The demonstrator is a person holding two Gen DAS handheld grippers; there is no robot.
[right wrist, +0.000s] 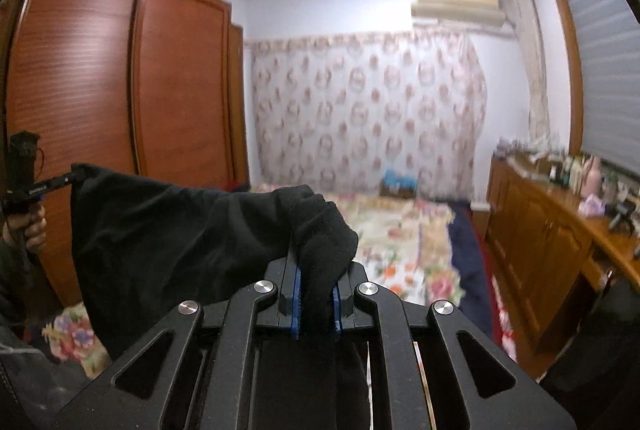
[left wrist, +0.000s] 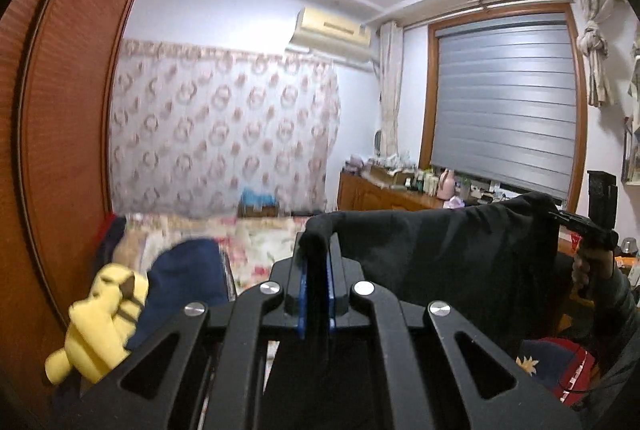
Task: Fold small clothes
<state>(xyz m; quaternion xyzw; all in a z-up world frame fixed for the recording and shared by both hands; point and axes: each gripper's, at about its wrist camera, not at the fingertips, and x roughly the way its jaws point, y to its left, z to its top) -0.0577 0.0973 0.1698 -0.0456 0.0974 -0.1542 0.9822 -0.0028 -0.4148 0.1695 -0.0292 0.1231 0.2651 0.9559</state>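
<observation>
The left tool (left wrist: 316, 250) is clamped on one top corner of a black garment (left wrist: 448, 250), a bunched fold of cloth pinched between its blue pads. The right tool (right wrist: 316, 270) is clamped on the other top corner, with a thick wad of the same black cloth bulging up between its pads. The garment hangs stretched between the two tools, its upper edge nearly level, held up in the air above a bed (right wrist: 400, 242) with a flowered cover. In each wrist view the other tool shows at the far end of the cloth, gripped by a hand (left wrist: 592, 266).

On the bed lie a yellow soft toy (left wrist: 100, 314), a dark blue garment (left wrist: 188, 274) and a red and blue piece (left wrist: 556, 362) at the lower right. A wooden wardrobe (right wrist: 120, 78) stands on the left. A patterned curtain (left wrist: 224, 126) covers the far wall, an air conditioner (left wrist: 332, 26) hangs above it, and a grey blind (left wrist: 504, 102) covers the window over a cluttered wooden sideboard (right wrist: 540, 230).
</observation>
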